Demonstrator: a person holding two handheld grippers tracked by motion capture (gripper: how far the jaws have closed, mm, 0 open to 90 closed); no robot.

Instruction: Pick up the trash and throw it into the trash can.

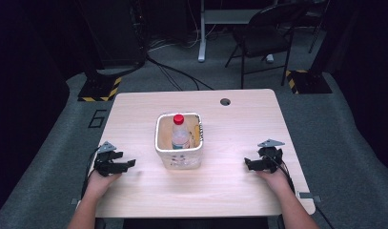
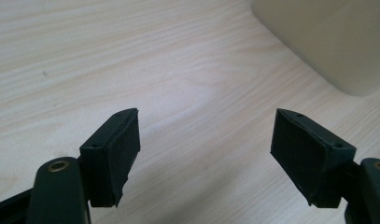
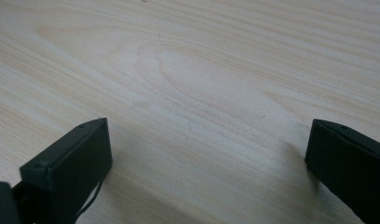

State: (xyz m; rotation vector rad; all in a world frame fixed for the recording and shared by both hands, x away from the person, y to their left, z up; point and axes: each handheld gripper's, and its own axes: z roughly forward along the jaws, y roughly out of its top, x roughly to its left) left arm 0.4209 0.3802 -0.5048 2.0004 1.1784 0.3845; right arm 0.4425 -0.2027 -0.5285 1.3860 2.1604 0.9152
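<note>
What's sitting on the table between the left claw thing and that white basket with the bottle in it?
Nothing: only bare wood of the table separates the left gripper from the basket, as the high view shows; the left gripper view agrees.

My high view looks forward and down on the table (image 1: 239,186); both gripper views sit close above its wood, the left one facing the basket (image 2: 332,42) at 1 o'clock.

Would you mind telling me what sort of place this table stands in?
Probably a lab or recording room: a light wooden table on grey carpet, cables across the floor, hazard-striped stand bases and a folding chair.
</note>
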